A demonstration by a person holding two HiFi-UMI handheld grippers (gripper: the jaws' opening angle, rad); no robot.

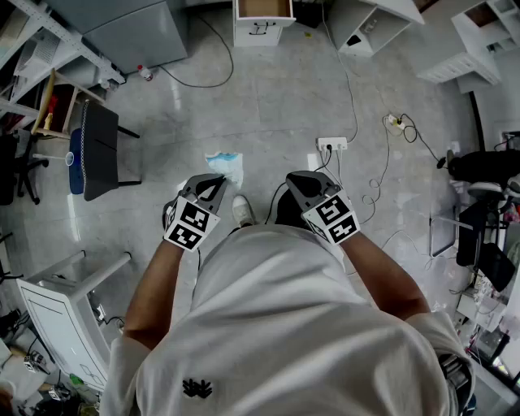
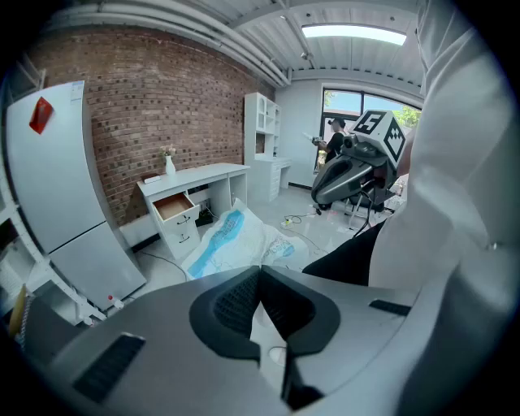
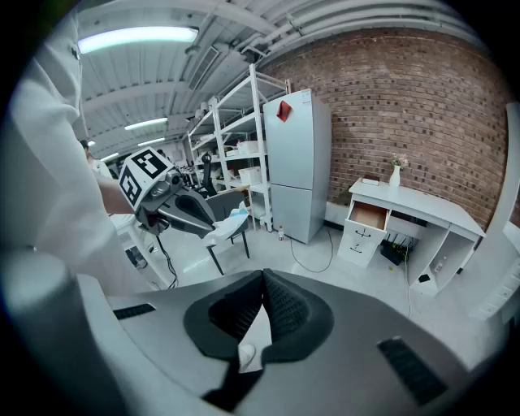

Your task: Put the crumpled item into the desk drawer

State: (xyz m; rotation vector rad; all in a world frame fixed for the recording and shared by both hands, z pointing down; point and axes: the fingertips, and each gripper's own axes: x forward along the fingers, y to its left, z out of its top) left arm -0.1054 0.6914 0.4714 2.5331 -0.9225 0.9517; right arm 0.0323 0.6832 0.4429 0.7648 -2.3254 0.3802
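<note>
The crumpled item (image 1: 226, 166) is a white and blue plastic wrapper. My left gripper (image 1: 218, 180) is shut on it and holds it out in front of my body, well above the floor. In the left gripper view the wrapper (image 2: 236, 236) bulges just past the closed tips of the left gripper (image 2: 260, 270). The right gripper view shows the wrapper (image 3: 223, 221) hanging from the other gripper's tip. My right gripper (image 1: 296, 180) is level with the left one, shut and empty; its jaws (image 3: 262, 278) meet. The desk drawer (image 1: 262, 10) stands open far ahead, also seen as the drawer (image 2: 175, 207) and the drawer (image 3: 370, 215).
A white desk (image 3: 414, 203) against the brick wall holds the drawer. A grey fridge (image 3: 296, 162) stands beside it. A black chair (image 1: 97, 150) is to my left. A power strip (image 1: 331, 144) and cables (image 1: 353, 106) lie on the tiled floor ahead. White shelf units (image 1: 479, 41) stand at the right.
</note>
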